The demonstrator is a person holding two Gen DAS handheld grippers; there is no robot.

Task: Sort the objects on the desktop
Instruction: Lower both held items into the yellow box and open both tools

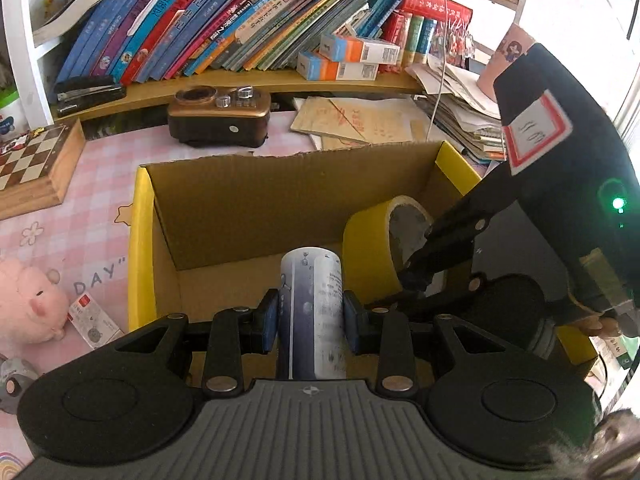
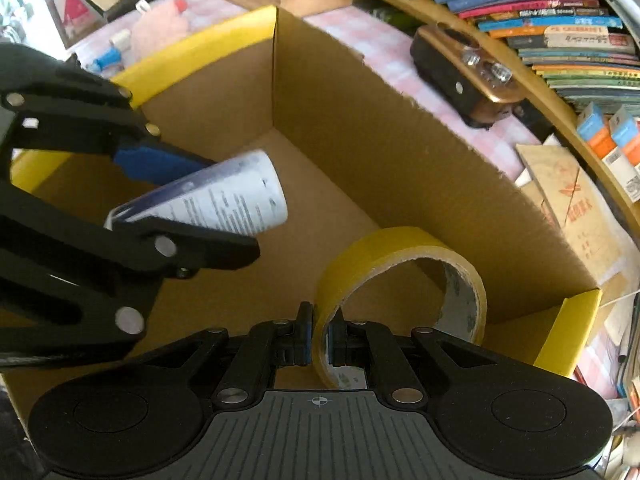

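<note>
A: What has the left gripper [image 1: 310,316] got?
B: Its blue pads are clamped on a white and blue bottle [image 1: 312,304], held over the open cardboard box [image 1: 256,208].
A: And the right gripper [image 2: 319,338]?
B: Nearly closed, pinching the wall of a yellow tape roll [image 2: 400,280] inside the same box.
A: Further back?
B: A brown radio [image 1: 219,120] on the pink checked tablecloth [image 1: 100,172], then a shelf of books [image 1: 224,24].

R jaws pinch tape roll [image 2: 400,276] wall (over cardboard box [image 2: 360,140]).
</note>
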